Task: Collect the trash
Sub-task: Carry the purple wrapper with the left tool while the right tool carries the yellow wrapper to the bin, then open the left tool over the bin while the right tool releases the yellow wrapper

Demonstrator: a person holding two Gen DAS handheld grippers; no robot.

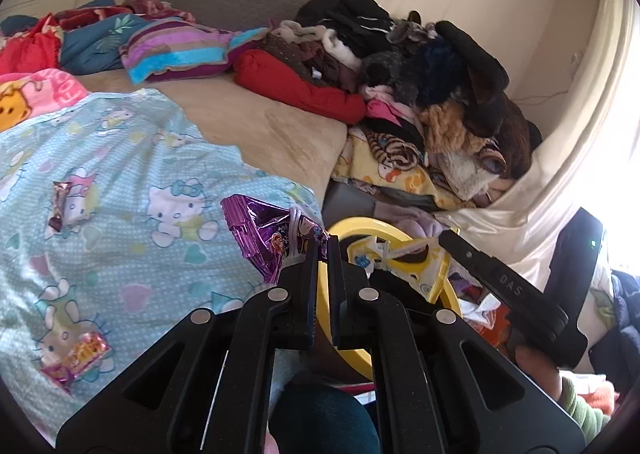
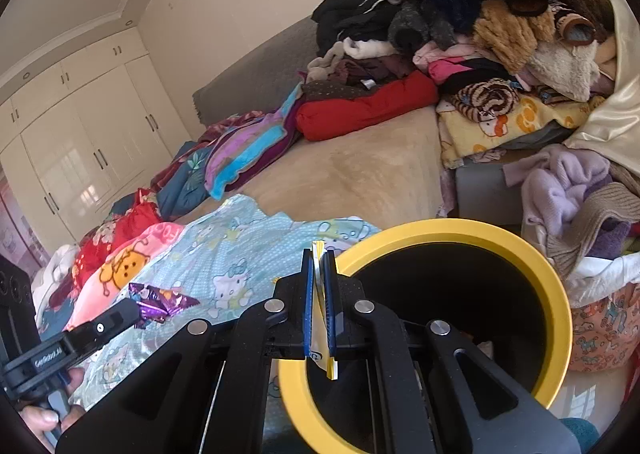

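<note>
Two wrappers pinched, bin waiting at the bed's edge

Both grippers are clamped on trash. The left gripper [image 1: 324, 250] has its jaws closed on a corner of a purple foil wrapper [image 1: 264, 230], which sticks out to the left of the pads above the bedding. The right gripper [image 2: 319, 266] is closed on a yellow-and-white wrapper [image 2: 320, 334], the thin film sandwiched between the blue pads and dangling below them over the mouth of the yellow bin [image 2: 552, 294].

Both wrappers look nearly weightless, crinkly and slick; foil of this kind likely slides out of a loose pinch, so a grip well in from the edge or on a crimped seam should hold better than the very tip. Nothing here is fragile, and on release such light film may flutter rather than drop straight, so letting go low over the bin opening seems wise.

More trash lies on the light blue cartoon blanket [image 1: 120, 174]: a small dark wrapper [image 1: 60, 206] and a pink-and-yellow wrapper [image 1: 76, 358], both flat on soft, yielding cloth, where pads could easily catch fabric along with film.

The bed carries a beige cover [image 1: 260, 126], a striped blanket [image 1: 180, 46] and a tall heap of clothes [image 1: 420, 74] by the wall; white wardrobes [image 2: 80, 134] stand beyond
</note>
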